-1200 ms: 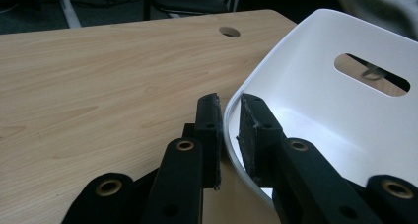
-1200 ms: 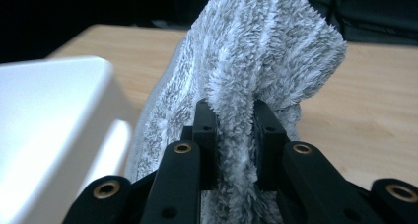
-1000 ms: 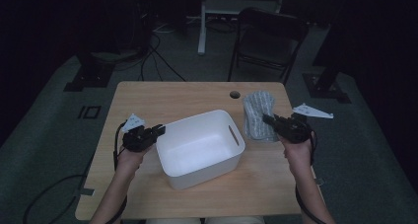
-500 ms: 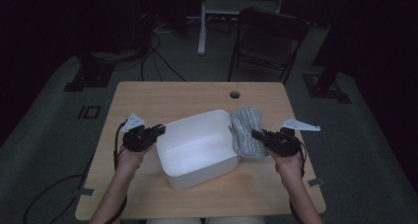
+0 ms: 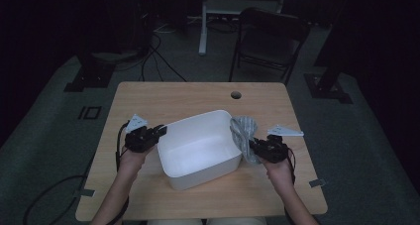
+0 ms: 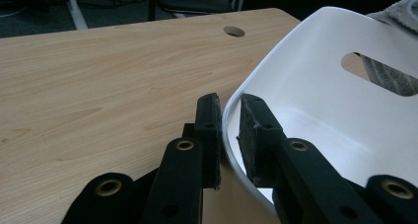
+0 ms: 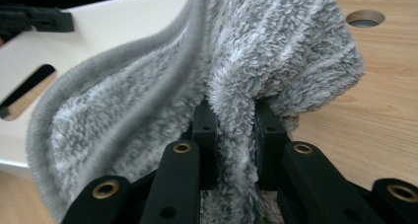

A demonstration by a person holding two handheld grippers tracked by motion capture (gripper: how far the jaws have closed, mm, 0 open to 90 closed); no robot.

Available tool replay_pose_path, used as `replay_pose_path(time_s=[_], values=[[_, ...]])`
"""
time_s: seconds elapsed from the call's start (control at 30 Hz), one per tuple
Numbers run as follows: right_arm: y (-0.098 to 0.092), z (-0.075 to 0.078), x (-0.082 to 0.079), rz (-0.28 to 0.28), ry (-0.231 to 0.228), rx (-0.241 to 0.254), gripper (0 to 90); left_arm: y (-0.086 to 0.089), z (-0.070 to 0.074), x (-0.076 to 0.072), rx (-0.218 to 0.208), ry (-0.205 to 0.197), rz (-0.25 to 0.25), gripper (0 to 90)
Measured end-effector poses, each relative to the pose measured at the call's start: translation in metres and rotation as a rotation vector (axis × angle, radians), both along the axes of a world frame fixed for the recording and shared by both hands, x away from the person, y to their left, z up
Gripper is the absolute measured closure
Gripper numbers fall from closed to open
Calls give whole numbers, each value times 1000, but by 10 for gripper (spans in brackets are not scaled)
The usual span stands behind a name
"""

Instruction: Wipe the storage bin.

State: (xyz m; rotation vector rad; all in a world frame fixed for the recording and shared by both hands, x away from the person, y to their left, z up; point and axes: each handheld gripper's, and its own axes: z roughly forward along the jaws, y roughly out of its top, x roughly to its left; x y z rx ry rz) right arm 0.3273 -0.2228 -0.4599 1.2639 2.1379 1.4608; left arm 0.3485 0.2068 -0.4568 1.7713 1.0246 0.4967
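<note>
A white plastic tub [image 5: 198, 148] with handle slots stands in the middle of the wooden table [image 5: 188, 96]. My left gripper [image 5: 159, 131] is at its left wall. In the left gripper view the jaws [image 6: 229, 103] straddle the tub's rim [image 6: 315, 86], one pad outside and one inside, shut on it. A fluffy grey towel [image 5: 242, 133] is bunched against the tub's right side. My right gripper [image 5: 254, 145] is shut on a fold of the towel [image 7: 276, 41], which drapes over the jaws [image 7: 230, 110] next to the tub's wall [image 7: 98, 31].
A round cable hole [image 5: 236, 94] is in the table's far edge. A dark folding chair [image 5: 270, 36] and a white stand [image 5: 204, 22] are on the floor beyond. Cables trail across the floor at the left. Bare wood lies all around the tub.
My right gripper has come down and leftward toward the tub, dragging the towel with it; the towel went from lying flat to bunched up. The left gripper stayed on the rim.
</note>
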Motion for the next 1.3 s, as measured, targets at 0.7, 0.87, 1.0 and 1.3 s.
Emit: replay_pose_path(time_s=[0.7, 0.87, 1.0, 1.3], values=[[10, -4, 21, -10, 30, -54, 772, -4, 0, 1, 22, -8, 1, 788], [10, 3, 25, 1, 28, -91, 770, -3, 0, 2, 16, -3, -9, 789], [12, 13, 32, 2, 11, -78, 772, -4, 1, 3, 27, -4, -14, 791], [16, 0, 45, 3, 58, -79, 776, -4, 1, 3, 49, -18, -12, 789]])
